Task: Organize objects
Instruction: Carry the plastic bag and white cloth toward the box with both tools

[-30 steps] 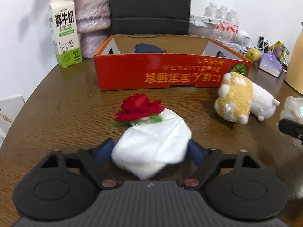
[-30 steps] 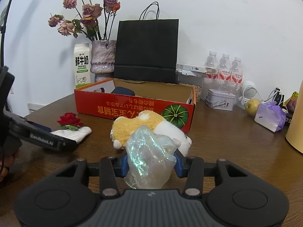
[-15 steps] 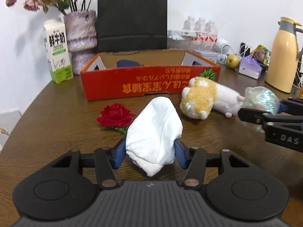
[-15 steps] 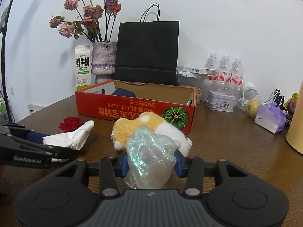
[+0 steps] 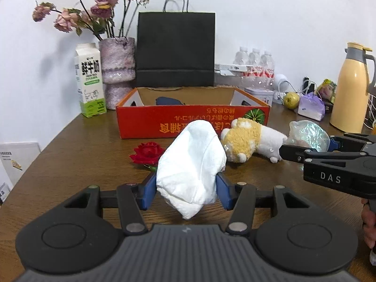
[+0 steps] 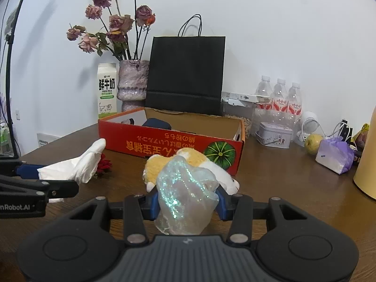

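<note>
We have the left tool clamped on a crumpled white tissue wad, blue pads pressing both sides, wad lifted clear of the tabletop. It reads as very light and soft, crushing under the pads rather than resisting, so no breakage risk, but loose folds could tear or slip out if only an edge were pinched. The hold sits across the thick middle of the wad, which we judge the right place.

The right tool is clenched on a clear iridescent film bundle, also off the tabletop. We'd call it light, crinkly and probably slippery. A grip across its bulk, as here, looks safer than one on a flap.

Pose: both tools point forward and slightly down toward the open red cardboard box, held side by side with the tissue to the left of the film in the right wrist view. The left tool's body shows at the left edge of that view, the right tool's at the right edge of the left wrist view, with a bit of the person's hand below it.

Between tools and box lie a red rose head and a yellow-and-white plush toy, both on the tabletop, the plush just in front of the box wall. We guess the box is the drop target, with both loads needing to clear its front wall.
</note>
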`<state>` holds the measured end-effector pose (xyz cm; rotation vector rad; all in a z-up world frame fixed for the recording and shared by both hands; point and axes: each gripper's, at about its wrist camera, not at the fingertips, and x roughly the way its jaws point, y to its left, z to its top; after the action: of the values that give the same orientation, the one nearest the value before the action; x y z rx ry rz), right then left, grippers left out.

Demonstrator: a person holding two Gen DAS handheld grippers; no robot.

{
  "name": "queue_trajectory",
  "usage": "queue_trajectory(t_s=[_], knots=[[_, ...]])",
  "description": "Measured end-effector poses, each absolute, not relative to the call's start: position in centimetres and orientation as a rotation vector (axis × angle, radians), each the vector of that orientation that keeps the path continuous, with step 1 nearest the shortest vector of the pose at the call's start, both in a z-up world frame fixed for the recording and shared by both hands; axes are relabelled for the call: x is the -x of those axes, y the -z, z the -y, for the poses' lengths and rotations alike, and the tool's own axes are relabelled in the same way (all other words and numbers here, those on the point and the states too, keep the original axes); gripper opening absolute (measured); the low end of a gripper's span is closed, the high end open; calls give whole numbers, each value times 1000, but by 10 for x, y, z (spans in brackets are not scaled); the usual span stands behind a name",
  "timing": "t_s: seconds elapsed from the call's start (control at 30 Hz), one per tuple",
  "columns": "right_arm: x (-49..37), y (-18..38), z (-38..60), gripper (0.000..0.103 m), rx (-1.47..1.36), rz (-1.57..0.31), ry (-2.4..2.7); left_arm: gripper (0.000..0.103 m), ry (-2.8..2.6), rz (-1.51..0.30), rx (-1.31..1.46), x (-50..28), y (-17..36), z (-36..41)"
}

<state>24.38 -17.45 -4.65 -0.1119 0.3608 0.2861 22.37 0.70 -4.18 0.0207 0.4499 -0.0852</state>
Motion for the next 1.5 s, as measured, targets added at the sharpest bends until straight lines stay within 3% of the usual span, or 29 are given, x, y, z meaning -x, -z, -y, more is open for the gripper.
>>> queue_trajectory(t_s=[0.7, 1.5], knots=[[-238, 20, 172, 44, 118, -307, -325, 54, 15, -387, -15, -229, 9, 9], [-304, -7, 160, 44, 101, -289, -322, 54, -5, -361, 45, -303, -23, 10]])
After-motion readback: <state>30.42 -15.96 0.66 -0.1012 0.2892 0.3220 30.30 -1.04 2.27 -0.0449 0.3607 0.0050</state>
